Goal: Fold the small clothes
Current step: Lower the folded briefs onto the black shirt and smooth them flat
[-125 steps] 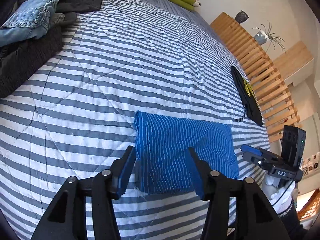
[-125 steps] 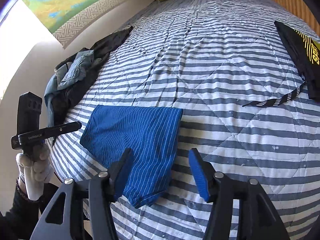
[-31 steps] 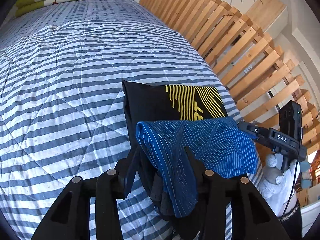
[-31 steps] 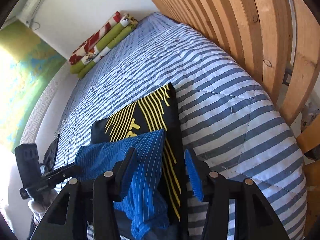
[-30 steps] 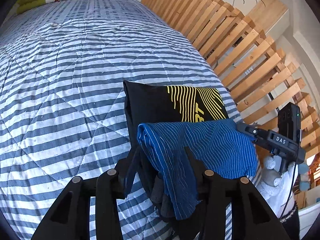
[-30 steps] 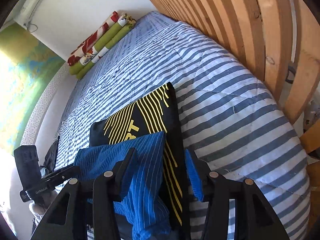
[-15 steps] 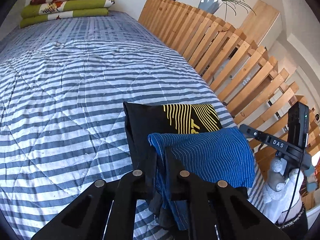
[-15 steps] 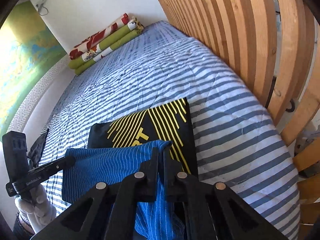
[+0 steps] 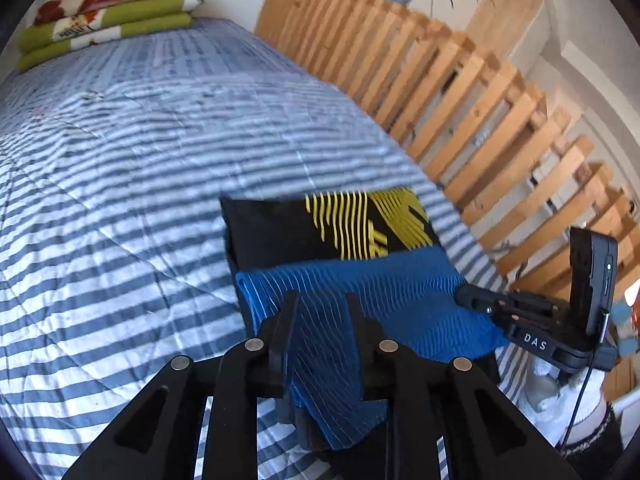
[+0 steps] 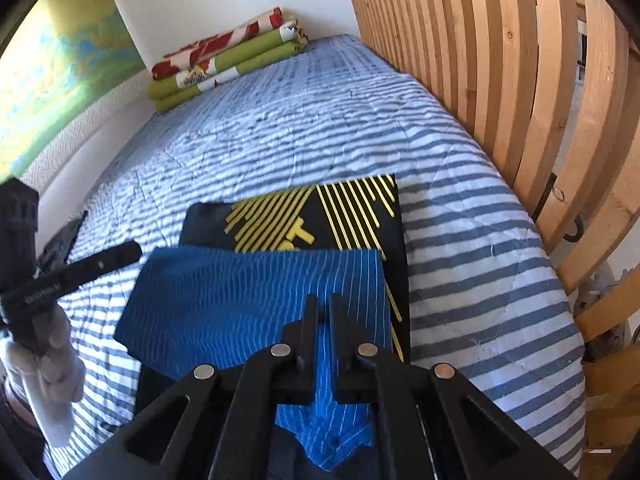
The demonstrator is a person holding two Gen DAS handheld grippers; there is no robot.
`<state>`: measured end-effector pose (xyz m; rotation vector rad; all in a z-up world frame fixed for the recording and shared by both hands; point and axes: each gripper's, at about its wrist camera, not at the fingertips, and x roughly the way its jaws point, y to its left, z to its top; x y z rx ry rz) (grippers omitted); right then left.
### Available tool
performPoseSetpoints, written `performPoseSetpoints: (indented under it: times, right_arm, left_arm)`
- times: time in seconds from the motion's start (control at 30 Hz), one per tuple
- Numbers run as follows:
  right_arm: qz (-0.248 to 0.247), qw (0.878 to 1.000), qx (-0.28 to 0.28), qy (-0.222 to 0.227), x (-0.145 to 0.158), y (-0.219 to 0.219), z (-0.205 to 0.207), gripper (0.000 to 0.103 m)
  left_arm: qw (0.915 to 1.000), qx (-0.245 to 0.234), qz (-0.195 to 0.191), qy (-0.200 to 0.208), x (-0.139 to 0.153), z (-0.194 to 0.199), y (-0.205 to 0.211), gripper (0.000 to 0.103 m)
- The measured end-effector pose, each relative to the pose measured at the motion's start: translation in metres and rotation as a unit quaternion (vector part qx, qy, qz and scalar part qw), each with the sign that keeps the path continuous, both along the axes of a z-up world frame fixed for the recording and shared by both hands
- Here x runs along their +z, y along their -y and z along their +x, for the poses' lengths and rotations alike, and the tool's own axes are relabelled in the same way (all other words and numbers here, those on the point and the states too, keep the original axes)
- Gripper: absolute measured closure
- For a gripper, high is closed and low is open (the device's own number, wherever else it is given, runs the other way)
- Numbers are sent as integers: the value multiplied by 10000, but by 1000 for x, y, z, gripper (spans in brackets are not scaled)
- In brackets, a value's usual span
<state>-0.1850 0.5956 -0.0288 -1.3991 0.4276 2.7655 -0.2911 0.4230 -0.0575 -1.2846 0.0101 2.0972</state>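
A folded blue pinstriped garment (image 9: pixel 400 296) (image 10: pixel 240 304) lies on top of a folded black garment with yellow lines (image 9: pixel 280 232) (image 10: pixel 288 220) near the bed's right edge. My left gripper (image 9: pixel 320 304) stands at the blue garment's left near corner. Its jaws are opening, and the cloth runs between them without being pinched. My right gripper (image 10: pixel 323 304) is at the right near corner. Its jaws are only a slit apart, starting to open, with blue cloth still caught between the pads. Each gripper also shows in the other's view, the left gripper (image 10: pixel 72 272) and the right gripper (image 9: pixel 476 302).
A blue-and-white striped quilt (image 9: pixel 120 160) covers the bed. A wooden slatted rail (image 10: pixel 520 100) runs along its right side. Folded green and red blankets (image 10: pixel 224 60) lie at the far end. Dark clothes (image 10: pixel 60 244) sit at the left edge. White-gloved hands (image 10: pixel 48 376) hold the grippers.
A second ago both grippers stood wide around the blue garment's near corners, then both shut on it. Now the left jaws have parted again and the garment lies flatter on the black one.
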Motion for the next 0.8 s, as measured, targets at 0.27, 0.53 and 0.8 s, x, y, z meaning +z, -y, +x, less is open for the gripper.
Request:
performPoseSetpoints:
  times: [0.27, 0.53, 0.8]
  right_arm:
    - [-68, 9999, 36, 107, -6, -10, 18, 95]
    - [-88, 9998, 138, 88, 1, 10, 22, 90]
    - [151, 9998, -71, 142, 3, 9, 65, 89]
  left_arm:
    - [9996, 176, 183, 97, -4, 7, 17, 83]
    - [9986, -399, -288, 188, -17, 48, 4, 82]
    - [9988, -326, -317, 178, 2, 80, 33, 82]
